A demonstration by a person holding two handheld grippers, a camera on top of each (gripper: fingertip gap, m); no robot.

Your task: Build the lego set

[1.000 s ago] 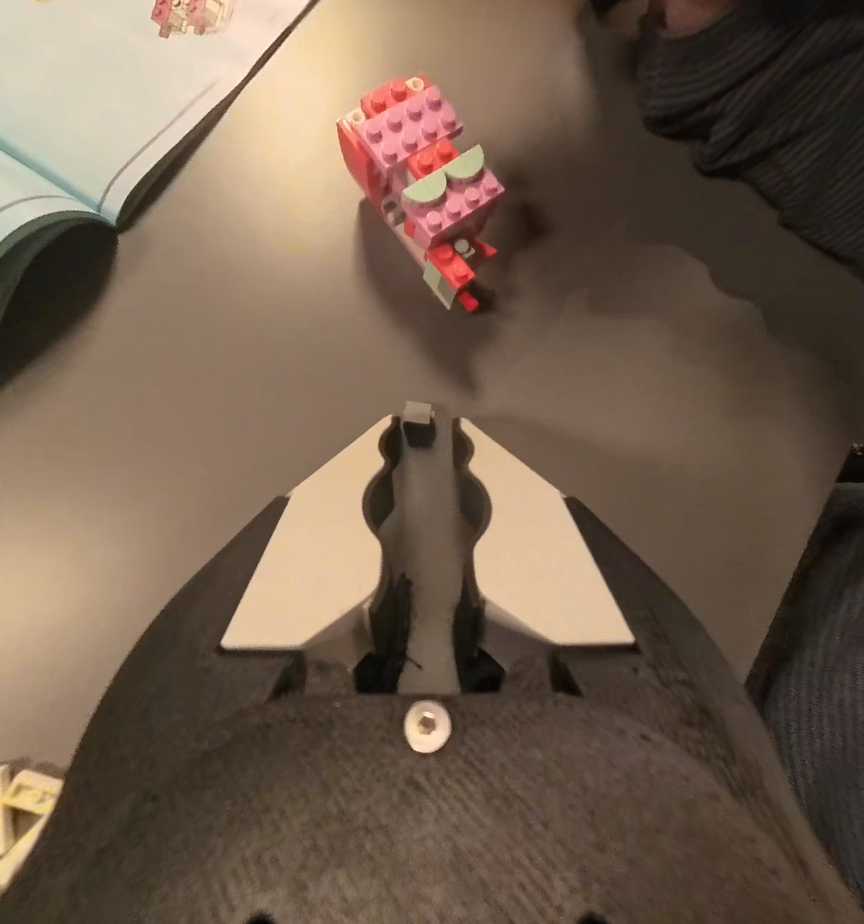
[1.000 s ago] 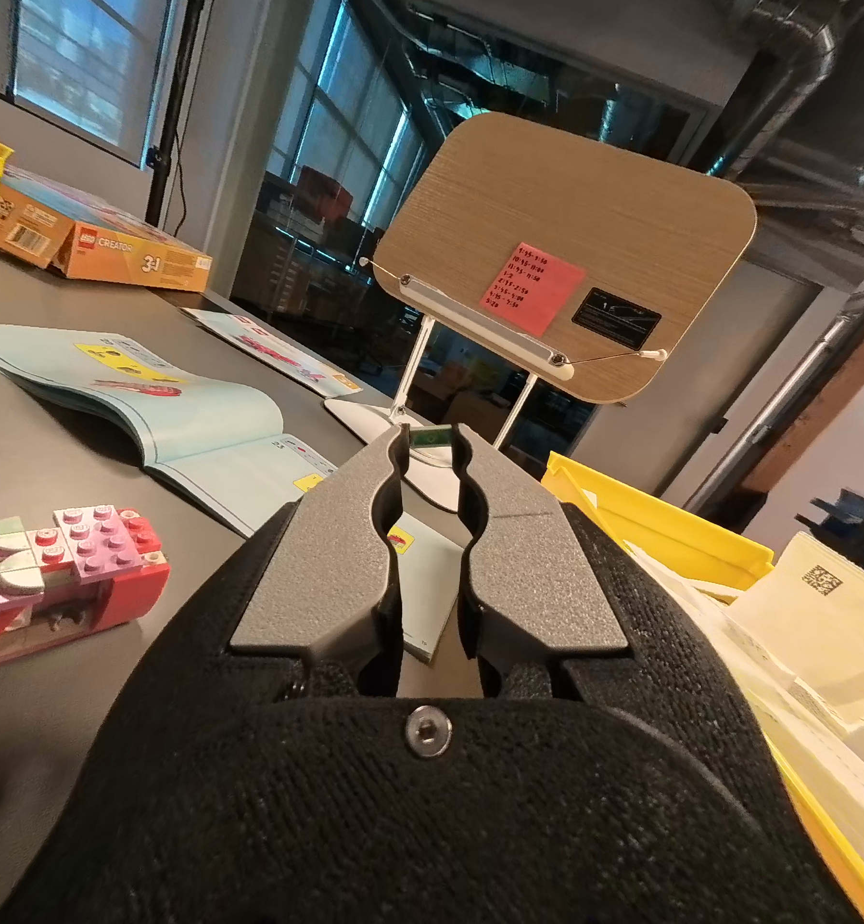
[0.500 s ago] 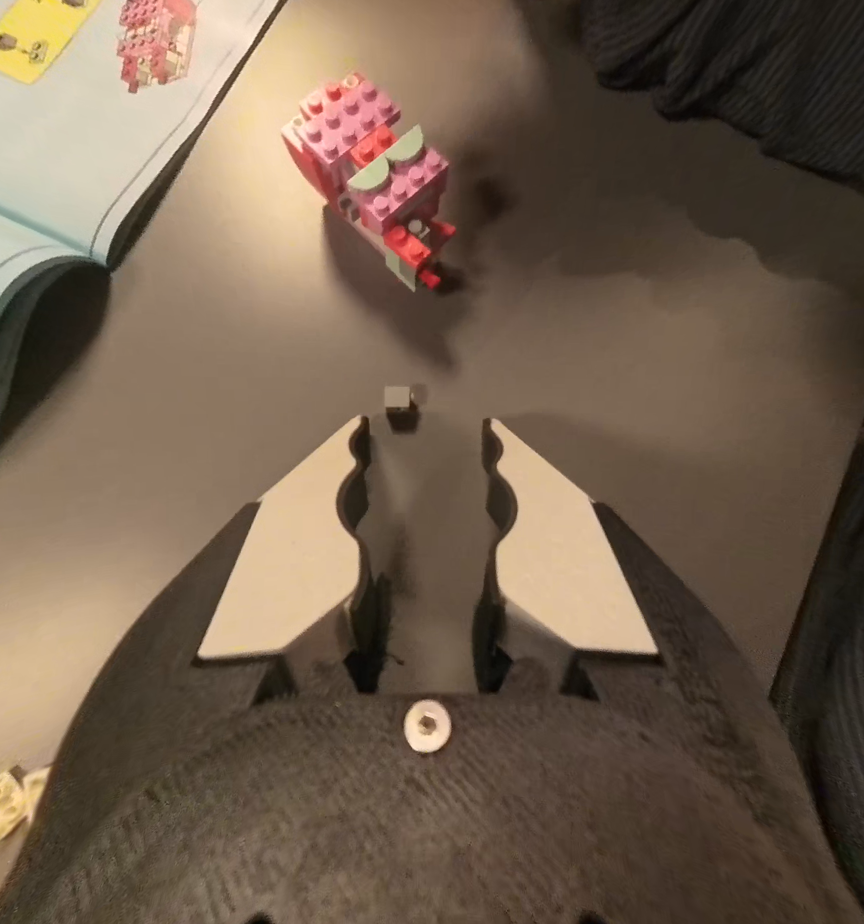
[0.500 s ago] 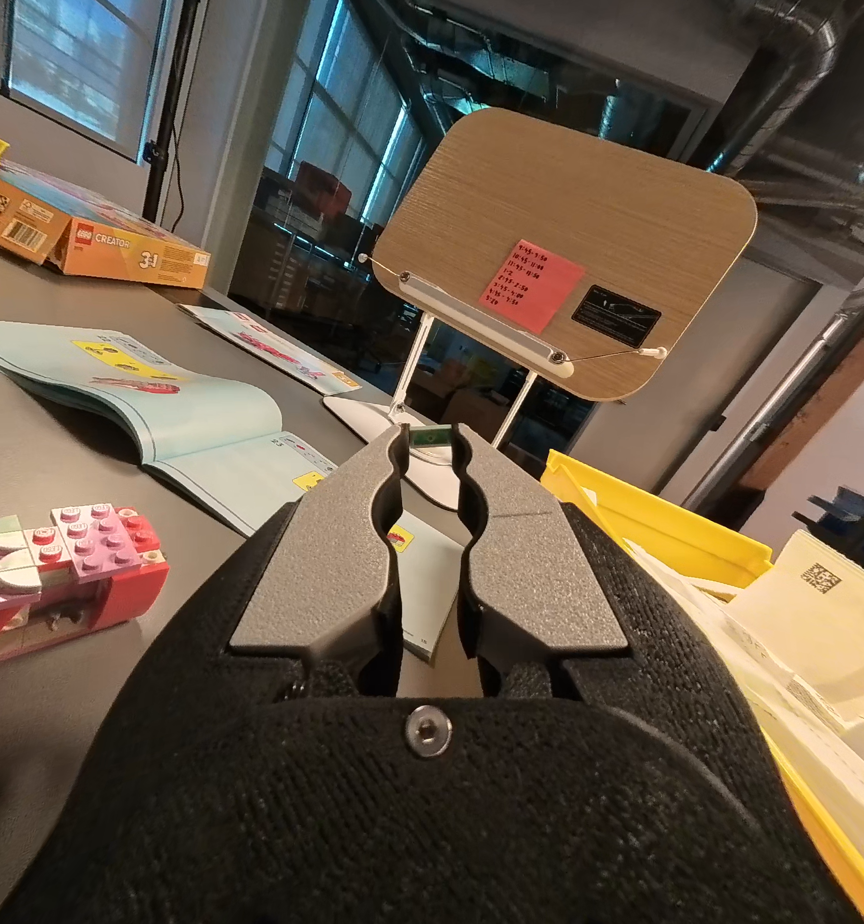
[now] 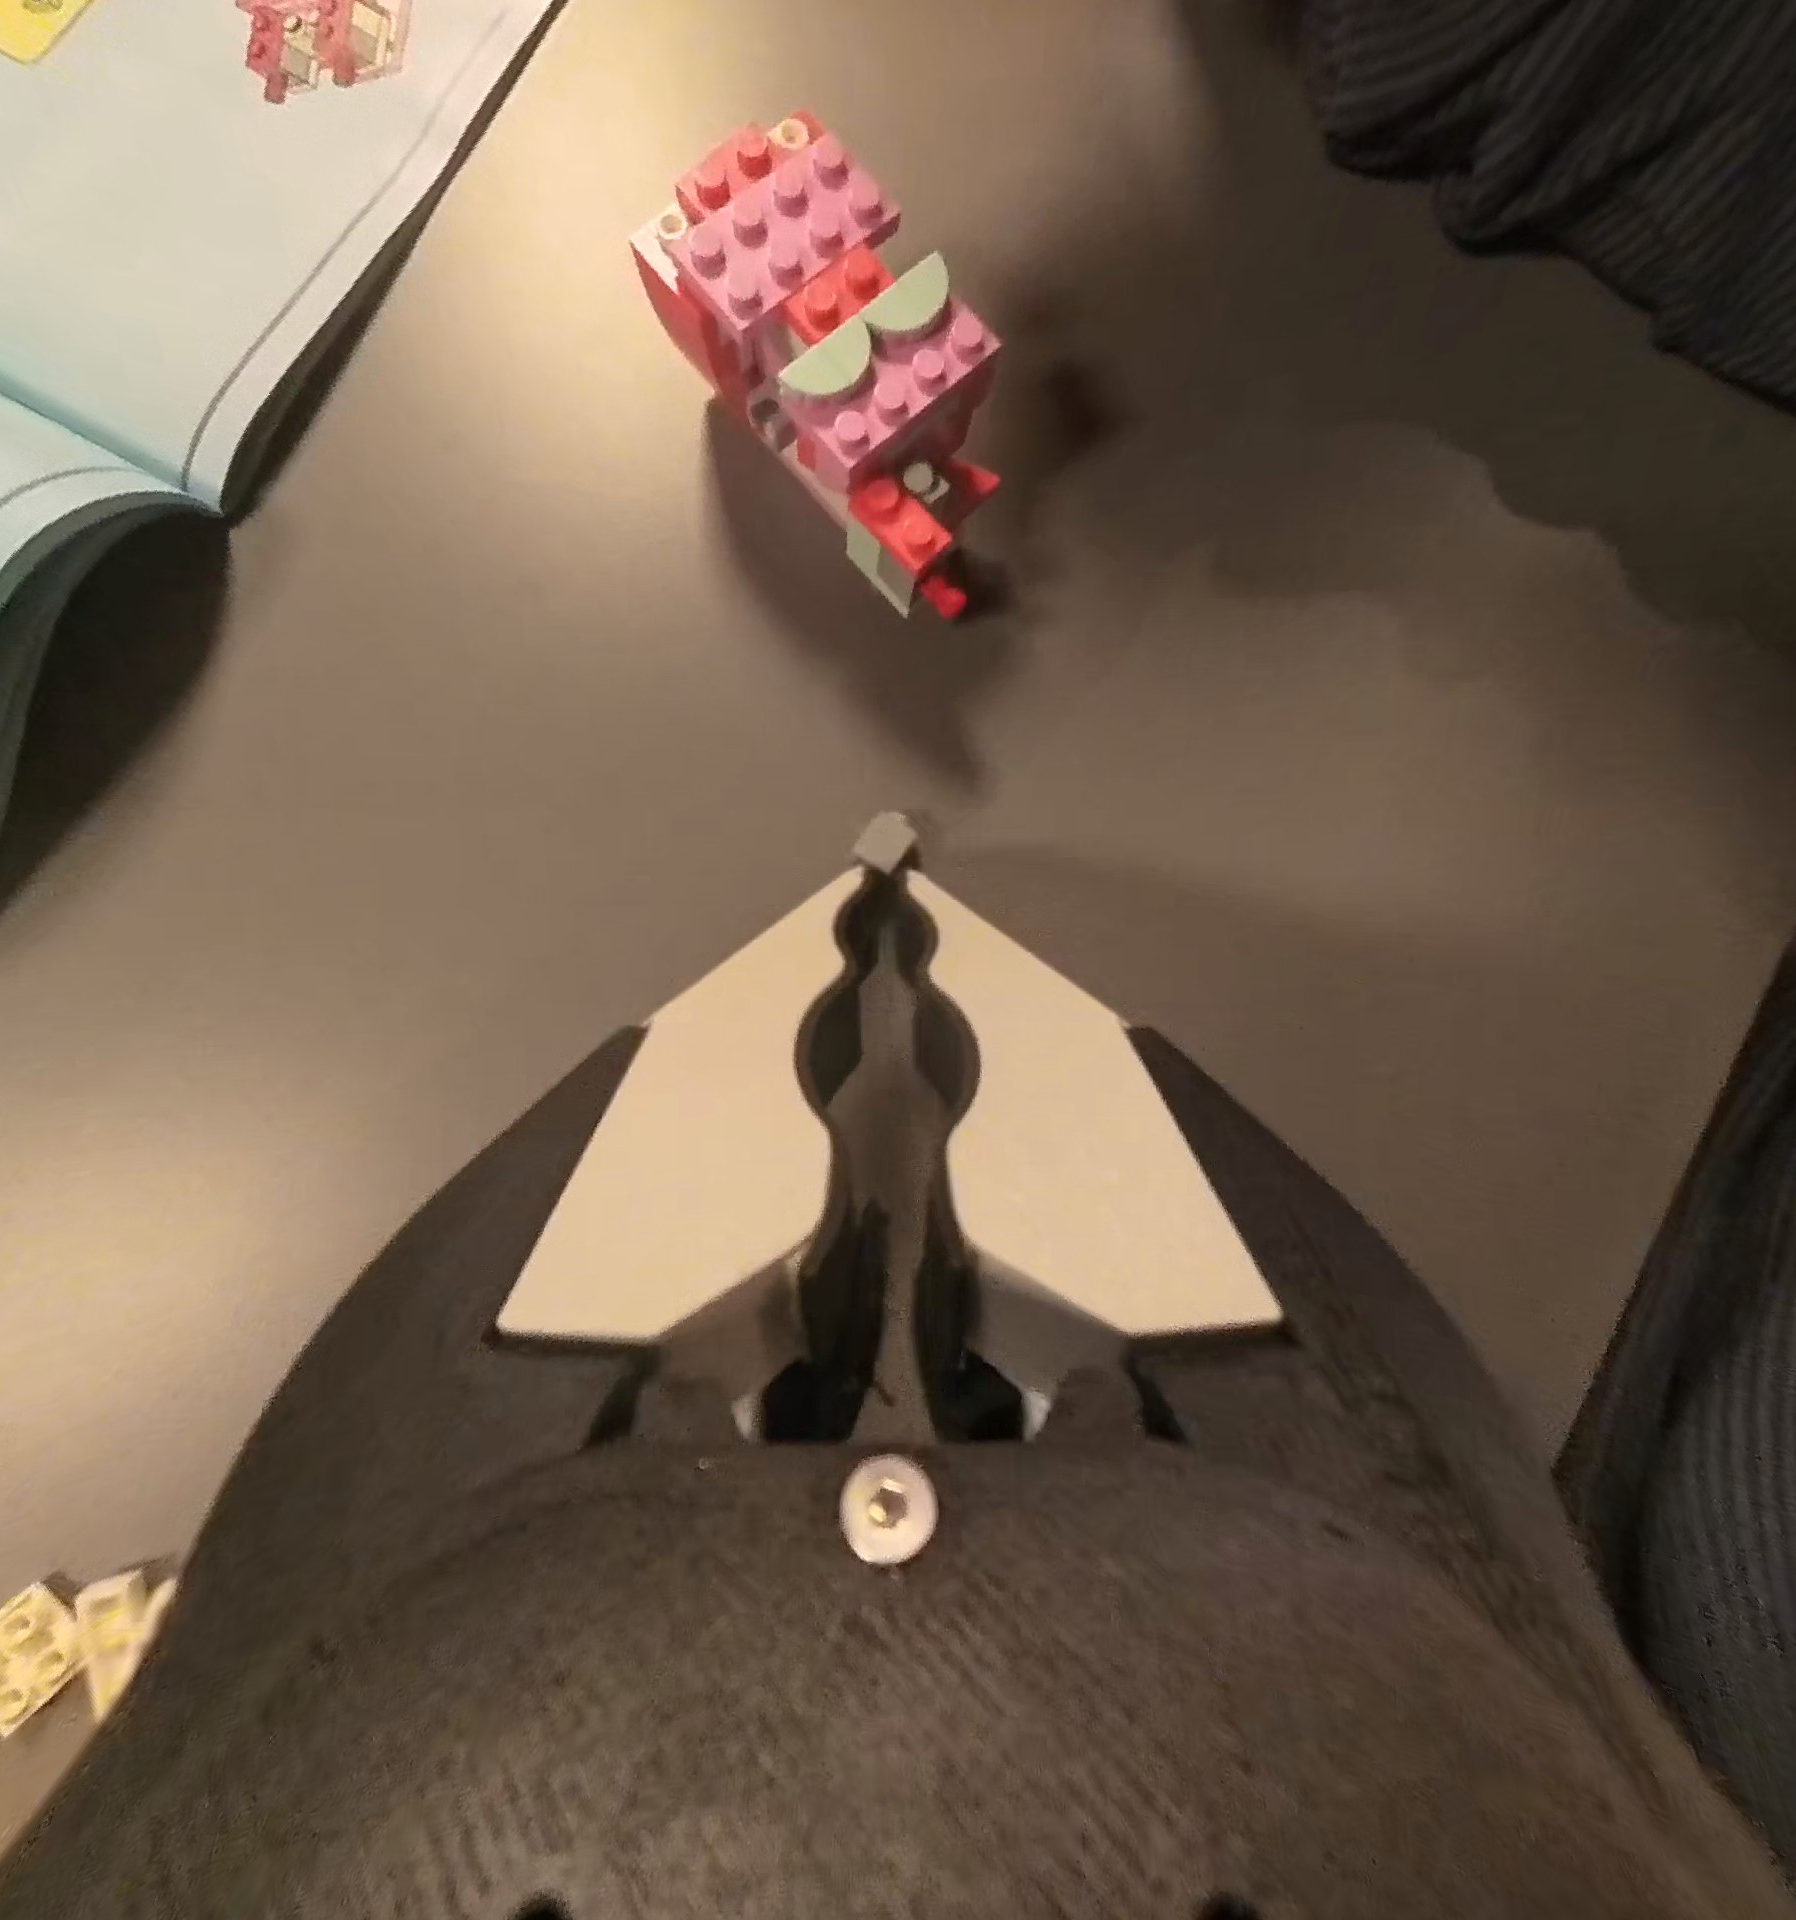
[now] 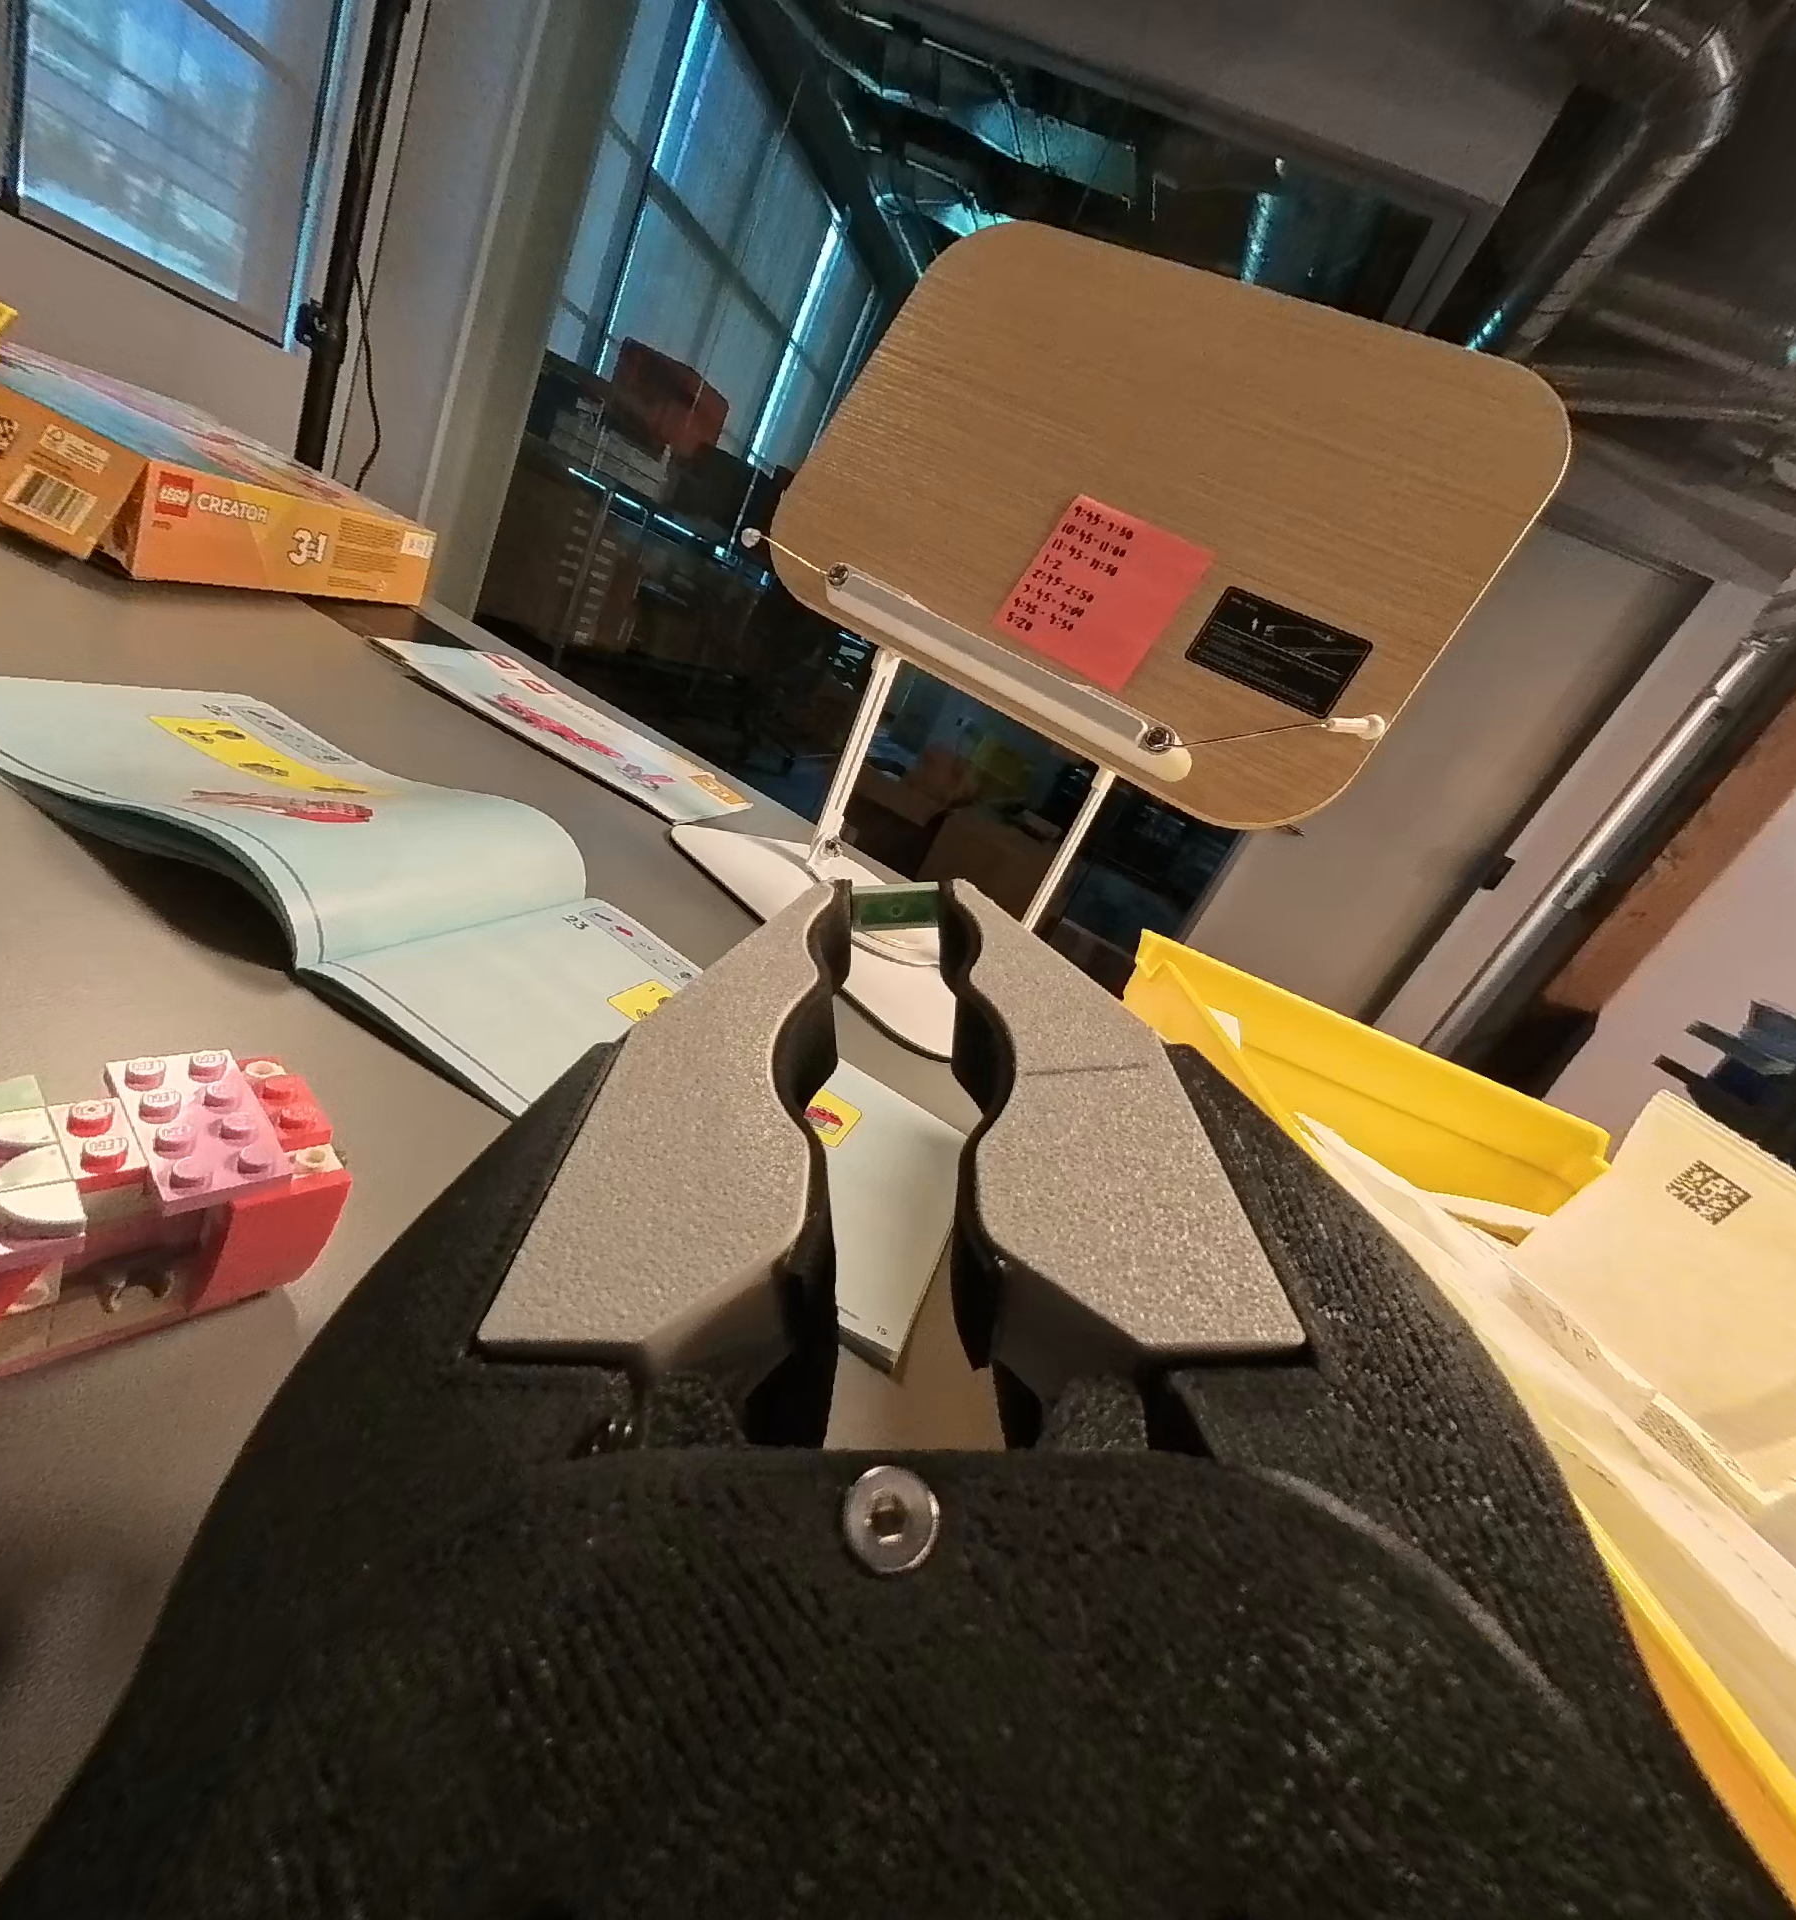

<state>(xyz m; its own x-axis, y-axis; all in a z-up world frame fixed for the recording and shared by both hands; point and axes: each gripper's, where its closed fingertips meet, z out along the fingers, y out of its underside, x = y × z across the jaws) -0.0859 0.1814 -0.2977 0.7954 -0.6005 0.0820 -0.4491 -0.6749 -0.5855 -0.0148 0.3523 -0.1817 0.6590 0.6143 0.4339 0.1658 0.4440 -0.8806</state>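
The left gripper [image 5: 886, 871] is clenched, its tips meeting just behind a tiny grey brick [image 5: 886, 840] that sits at, or just past, the very ends of the fingers; whether the tips pinch its near edge or only touch it is too fine and too blurred to tell. That brick looks light, hard and smooth, so it would likely skid or pop free on the dark table [image 5: 458, 810] unless taken squarely across two flat sides. Beyond it, well apart, stands a pink and red brick model [image 5: 832, 312] with pale green half-round tiles; it is rigid but probably comes apart under sideways pressure, and its long red flanks seem the safest hold. The right gripper [image 6: 894, 912] is raised off the table and grips a small dark green plate [image 6: 896, 910] crosswise, both fingertips against its ends. An open instruction booklet [image 6: 406, 894], a wooden book stand [image 6: 1164, 520], a yellow bin [image 6: 1393, 1101] and cream plates [image 5: 11, 1673] lie around. The green plate's top is hidden by the fingers, and the cream plates are cut off at the edge.
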